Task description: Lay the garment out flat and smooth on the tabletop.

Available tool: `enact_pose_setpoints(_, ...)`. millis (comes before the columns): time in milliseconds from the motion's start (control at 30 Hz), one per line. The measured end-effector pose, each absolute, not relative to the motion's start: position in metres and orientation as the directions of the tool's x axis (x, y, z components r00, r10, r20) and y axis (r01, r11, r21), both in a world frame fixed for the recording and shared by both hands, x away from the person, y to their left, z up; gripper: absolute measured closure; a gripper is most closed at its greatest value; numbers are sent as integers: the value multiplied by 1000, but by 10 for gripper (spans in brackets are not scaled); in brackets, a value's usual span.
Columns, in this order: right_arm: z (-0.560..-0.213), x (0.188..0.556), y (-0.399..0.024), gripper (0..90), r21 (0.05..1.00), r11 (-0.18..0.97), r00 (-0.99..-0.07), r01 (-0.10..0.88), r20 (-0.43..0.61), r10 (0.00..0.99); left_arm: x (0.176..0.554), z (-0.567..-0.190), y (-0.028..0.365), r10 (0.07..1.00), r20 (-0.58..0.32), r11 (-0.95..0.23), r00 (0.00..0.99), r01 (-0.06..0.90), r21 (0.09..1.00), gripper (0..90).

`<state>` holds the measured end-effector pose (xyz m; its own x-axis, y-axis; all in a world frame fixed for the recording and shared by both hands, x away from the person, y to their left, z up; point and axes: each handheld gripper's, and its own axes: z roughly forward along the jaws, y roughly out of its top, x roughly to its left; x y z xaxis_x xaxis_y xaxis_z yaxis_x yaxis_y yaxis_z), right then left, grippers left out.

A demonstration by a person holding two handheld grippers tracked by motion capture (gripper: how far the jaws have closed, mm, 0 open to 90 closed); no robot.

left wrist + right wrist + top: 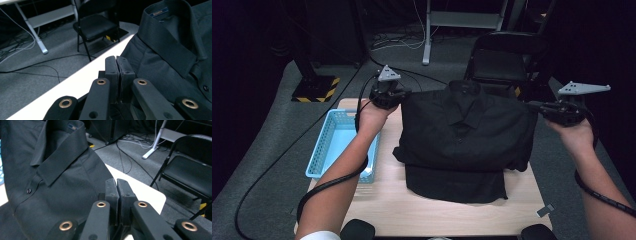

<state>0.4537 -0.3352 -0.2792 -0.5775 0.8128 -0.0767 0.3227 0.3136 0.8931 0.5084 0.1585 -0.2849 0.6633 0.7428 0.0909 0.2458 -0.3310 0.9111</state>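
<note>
While the black shirt (464,135) is hanging lifted across the centre of the high view, the left tool (398,98) is gripping it at one shoulder, at upper centre-left of the frame, and the right tool (536,106) is gripping the other shoulder at upper right. Both pairs of jaws are standing clenched, pad against pad; in the left gripper view the left tool (116,58) is showing only a thin seam between its pads, and the same is showing for the right tool (117,181) in the right gripper view. Dark cloth is lying directly behind and below each pair of jaws, but the pinched fold itself is too dark to make out in either gripper view.

Shirt front is facing the high camera, collar at top centre, button placket running down the middle. The lower part is draping onto the pale wooden tabletop (422,210) at lower centre of the frame, folded under itself. A light blue basket (328,145) is sitting on the tabletop at centre left, just beside the left forearm and apart from the shirt. A black folding chair (504,60) is standing beyond the tabletop, upper right of centre.
</note>
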Motion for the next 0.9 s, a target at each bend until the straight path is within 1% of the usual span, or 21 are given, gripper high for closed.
enact_pose_setpoints(100,-270,465,-335,877,902,284,-556,326,-60,829,514,-279,158,755,87,-315,650,243,917,880)
enact_pose_setpoints(267,-249,481,-330,878,921,251,-521,297,-64,851,525,-264,158,783,94,-288,615,225,931,880)
enact_pose_setpoints(433,-234,500,-329,877,952,162,-472,261,-21,881,540,-258,154,816,86,-246,572,210,946,879)
enact_pose_setpoints(533,-245,513,-328,877,955,119,-427,271,8,904,550,-270,149,825,76,-232,560,213,949,879)
enact_pose_setpoints(667,-272,526,-323,877,947,131,-391,292,-7,920,563,-296,142,828,87,-259,555,240,935,879)
enact_pose_setpoints(900,-320,548,-319,877,931,113,-338,347,12,941,585,-336,135,830,64,-271,554,302,914,877)
